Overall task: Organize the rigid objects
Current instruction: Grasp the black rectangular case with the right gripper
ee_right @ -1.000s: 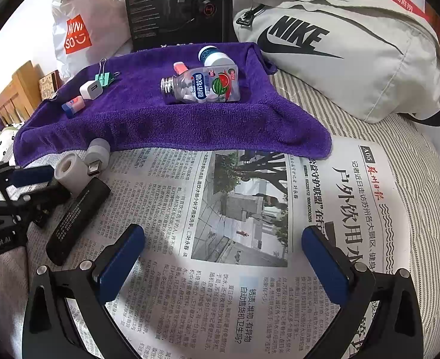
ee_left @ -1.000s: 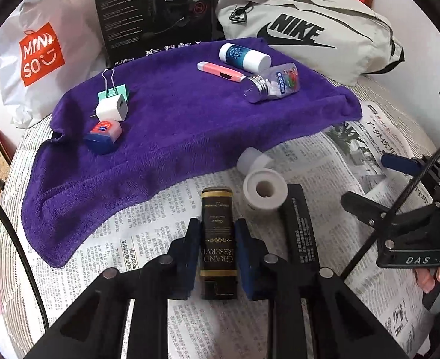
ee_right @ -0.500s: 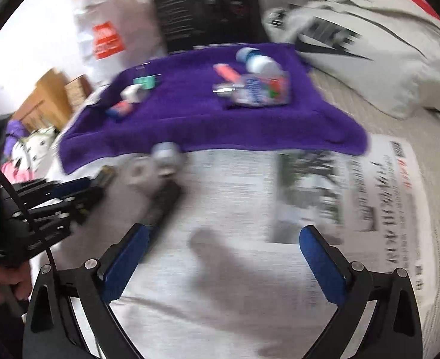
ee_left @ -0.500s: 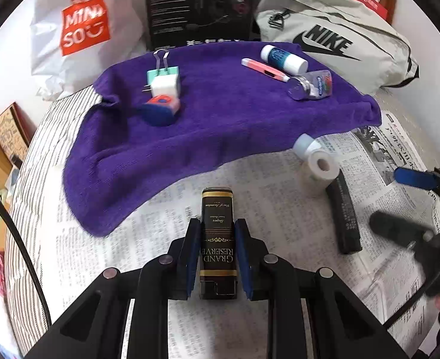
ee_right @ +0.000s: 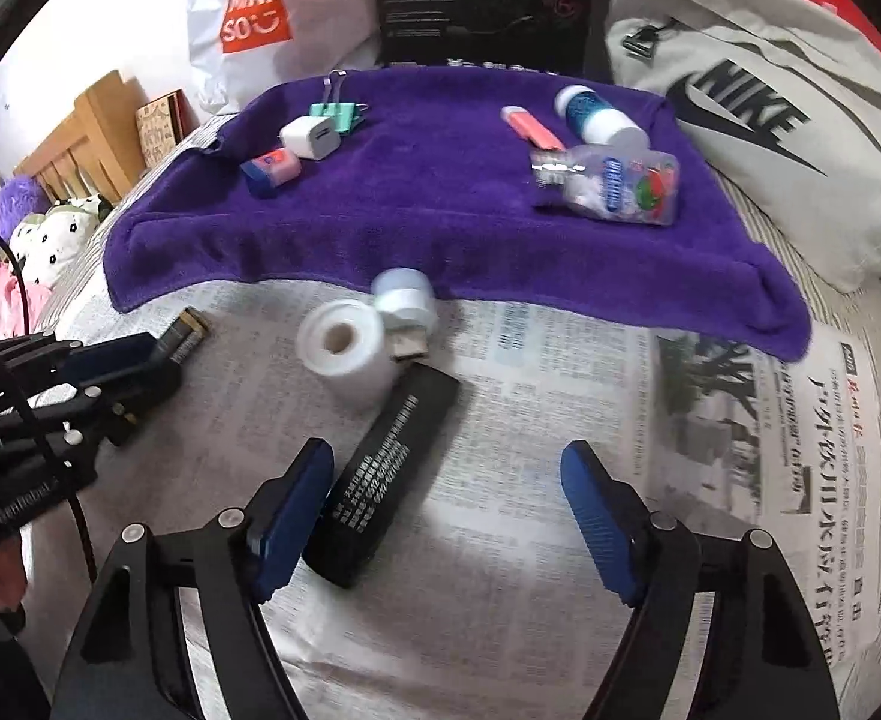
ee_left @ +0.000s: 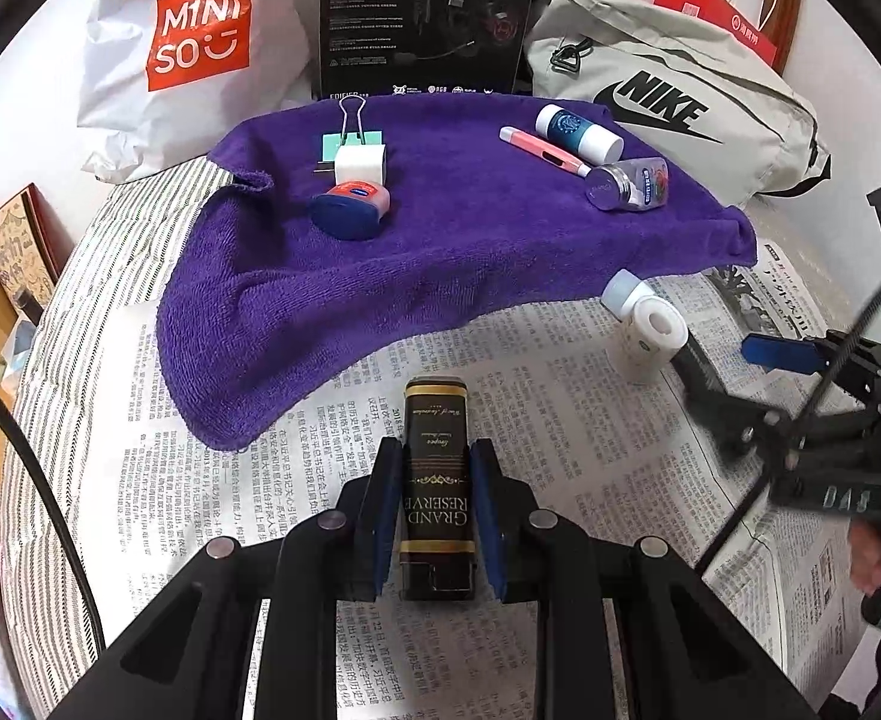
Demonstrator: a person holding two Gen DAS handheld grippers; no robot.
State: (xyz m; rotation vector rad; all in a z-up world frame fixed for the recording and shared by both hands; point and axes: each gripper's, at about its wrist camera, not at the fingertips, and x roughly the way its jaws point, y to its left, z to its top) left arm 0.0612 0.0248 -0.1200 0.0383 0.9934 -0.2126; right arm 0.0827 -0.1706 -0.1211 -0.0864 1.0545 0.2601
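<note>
My left gripper (ee_left: 435, 468) is shut on a black Grand Reserve box (ee_left: 437, 480) and holds it over the newspaper (ee_left: 530, 420), near the front edge of the purple towel (ee_left: 440, 252). My right gripper (ee_right: 446, 480) is open over a long black box (ee_right: 380, 474) that lies on the newspaper (ee_right: 560, 420), with the box beside its left finger. A white tape roll (ee_right: 344, 348) and a small white bottle (ee_right: 404, 300) lie just beyond that box. On the towel (ee_right: 440, 192) lie a charger (ee_right: 311, 138), a binder clip (ee_right: 338, 111), a blue tin (ee_right: 269, 168), a pink pen (ee_right: 530, 129) and two bottles.
A Miniso bag (ee_left: 188, 48), a black headset carton (ee_left: 428, 12) and a grey Nike bag (ee_left: 668, 102) stand behind the towel. A wooden headboard (ee_right: 92, 138) and soft toys are at the left. The bed's striped cover shows around the newspaper.
My right gripper swung left from the bare newspaper to over the long black box. My left gripper moved left with the Grand Reserve box still in it.
</note>
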